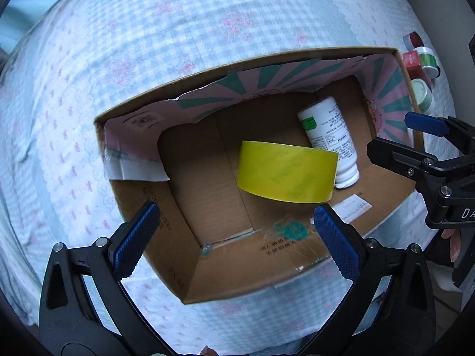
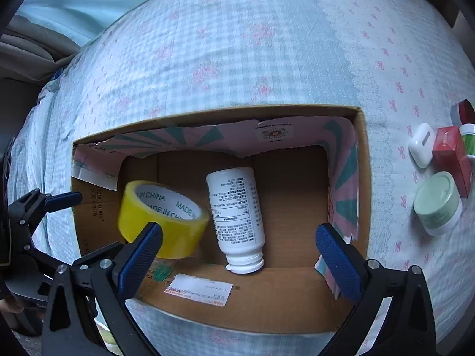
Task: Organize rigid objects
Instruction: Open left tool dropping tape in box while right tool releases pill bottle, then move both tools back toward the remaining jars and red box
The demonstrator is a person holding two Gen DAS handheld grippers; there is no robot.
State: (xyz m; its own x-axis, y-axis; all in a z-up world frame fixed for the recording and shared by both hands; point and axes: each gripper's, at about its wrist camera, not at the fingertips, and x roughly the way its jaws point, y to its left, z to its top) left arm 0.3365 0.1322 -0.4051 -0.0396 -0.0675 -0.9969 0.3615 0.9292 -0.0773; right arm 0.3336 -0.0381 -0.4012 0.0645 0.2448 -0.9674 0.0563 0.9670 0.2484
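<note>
From the left wrist view, the left gripper (image 1: 234,234) hung over the open brown cardboard box (image 1: 166,204) on the bed with the checked blue and pink sheet (image 1: 148,44). Its jaws stood wide apart and held nothing. Just ahead of it, inside the box, sat the round yellow roll of tape (image 1: 285,175), leaning against the white plastic bottle (image 1: 329,136) lying behind it. So two things looked put away. Far off to its right, outside the box, a few small jars and a red box (image 1: 414,63) waited.

From the right wrist view, the right gripper (image 2: 237,252) also hung over the box with its jaws wide apart and empty. The white bottle lay right ahead between its fingers, and the tape sat to its left. Out to its right, on the sheet, lay a pale green round jar (image 2: 438,204), a small red carton (image 2: 452,154), a white case (image 2: 421,145) and more. Those probably came next.
</note>
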